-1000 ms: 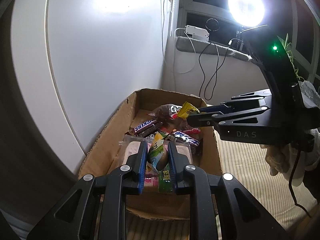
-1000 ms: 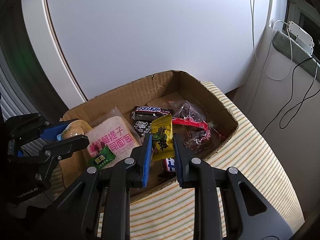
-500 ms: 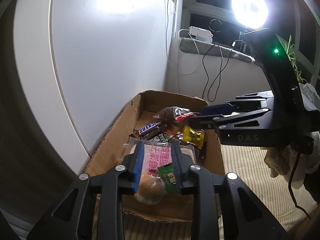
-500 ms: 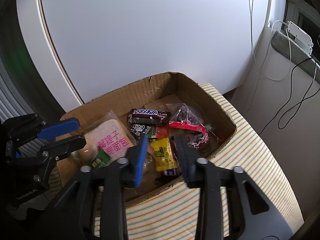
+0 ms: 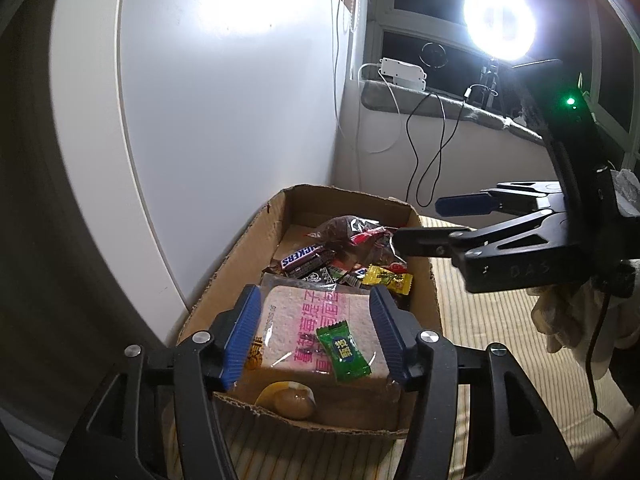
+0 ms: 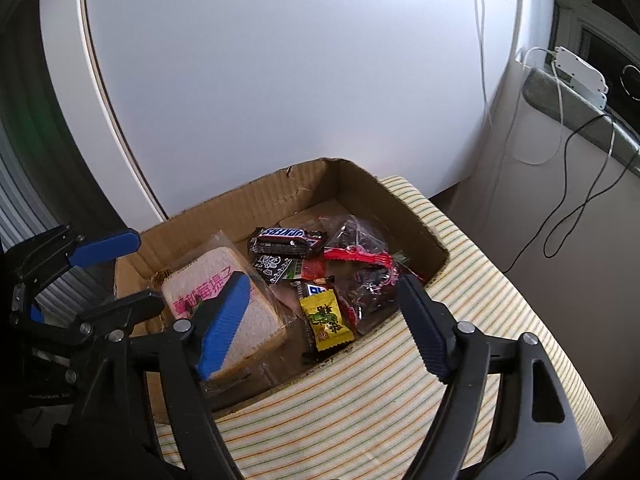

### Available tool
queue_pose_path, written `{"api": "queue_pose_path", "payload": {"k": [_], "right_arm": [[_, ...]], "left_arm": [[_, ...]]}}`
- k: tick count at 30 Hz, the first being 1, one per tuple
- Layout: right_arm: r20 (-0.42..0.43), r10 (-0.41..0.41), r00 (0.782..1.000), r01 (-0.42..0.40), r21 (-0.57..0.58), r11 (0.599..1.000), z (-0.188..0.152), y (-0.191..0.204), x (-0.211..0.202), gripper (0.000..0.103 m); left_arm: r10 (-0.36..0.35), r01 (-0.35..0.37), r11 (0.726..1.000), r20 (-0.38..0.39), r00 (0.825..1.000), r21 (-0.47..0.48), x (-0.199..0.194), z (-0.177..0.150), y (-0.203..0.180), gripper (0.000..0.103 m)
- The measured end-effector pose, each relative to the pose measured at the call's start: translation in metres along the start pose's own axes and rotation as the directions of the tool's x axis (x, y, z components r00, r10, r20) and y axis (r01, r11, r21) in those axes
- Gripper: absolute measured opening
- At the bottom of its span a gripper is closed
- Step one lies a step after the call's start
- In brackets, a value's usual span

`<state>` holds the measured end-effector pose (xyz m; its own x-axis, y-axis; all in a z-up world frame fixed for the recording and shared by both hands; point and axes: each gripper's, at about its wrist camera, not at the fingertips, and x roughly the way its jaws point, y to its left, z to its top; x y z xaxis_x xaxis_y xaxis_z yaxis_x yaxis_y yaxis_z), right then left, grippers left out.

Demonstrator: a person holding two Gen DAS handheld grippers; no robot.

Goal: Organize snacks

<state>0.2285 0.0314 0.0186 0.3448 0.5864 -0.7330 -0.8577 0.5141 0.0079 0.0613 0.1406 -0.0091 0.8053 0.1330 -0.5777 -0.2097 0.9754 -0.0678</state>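
Observation:
An open cardboard box (image 5: 240,268) of snacks stands on a striped cloth. Inside lie a bread packet with pink writing (image 5: 312,320), a green candy (image 5: 343,351) on top of it, a round brown snack (image 5: 294,400) at the near wall, a Snickers bar (image 6: 286,236), a yellow candy (image 6: 326,320) and a clear bag of dark red pieces (image 6: 360,272). My left gripper (image 5: 315,298) hovers over the bread packet, its jaws opening with nothing pinched. My right gripper (image 6: 322,280) hangs over the yellow candy, jaws also opening and holding nothing.
The striped cloth (image 6: 400,400) runs to an edge at the right of the box. A white curved panel (image 6: 280,80) rises right behind the box. A bright lamp (image 5: 498,26), cables and a white adapter (image 5: 402,74) are by the window sill. A gloved hand (image 5: 568,320) holds the right gripper.
Both grippers went from shut to open. The left one let go of the green candy and round snack, the right one the yellow candy; all dropped into the box.

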Motion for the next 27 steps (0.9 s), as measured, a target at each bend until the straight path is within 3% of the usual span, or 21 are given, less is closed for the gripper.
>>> {"api": "queue_pose_path", "payload": {"k": [9, 17, 21, 27], "right_arm": [[0.037, -0.026, 0.999, 0.024, 0.057, 0.998, -0.009, -0.004, -0.028, 0.089], [0.071, -0.054, 0.996, 0.047, 0.089, 0.995, -0.027, 0.000, -0.055, 0.090], [0.089, -0.059, 0.994, 0.047, 0.126, 0.991, -0.035, -0.001, -0.069, 0.090], [0.119, -0.117, 0.986, 0.101, 0.137, 0.986, -0.049, 0.007, -0.093, 0.095]], "left_arm": [[0.011, -0.011, 1.000, 0.021, 1.000, -0.017, -0.016, -0.001, 0.006, 0.058], [0.028, -0.027, 0.999, 0.028, 0.999, -0.024, -0.030, -0.007, 0.004, 0.064], [0.048, -0.047, 0.999, 0.043, 0.998, -0.012, -0.040, -0.009, -0.001, 0.072], [0.080, -0.079, 0.997, 0.065, 0.995, -0.024, -0.053, -0.011, -0.006, 0.076]]}}
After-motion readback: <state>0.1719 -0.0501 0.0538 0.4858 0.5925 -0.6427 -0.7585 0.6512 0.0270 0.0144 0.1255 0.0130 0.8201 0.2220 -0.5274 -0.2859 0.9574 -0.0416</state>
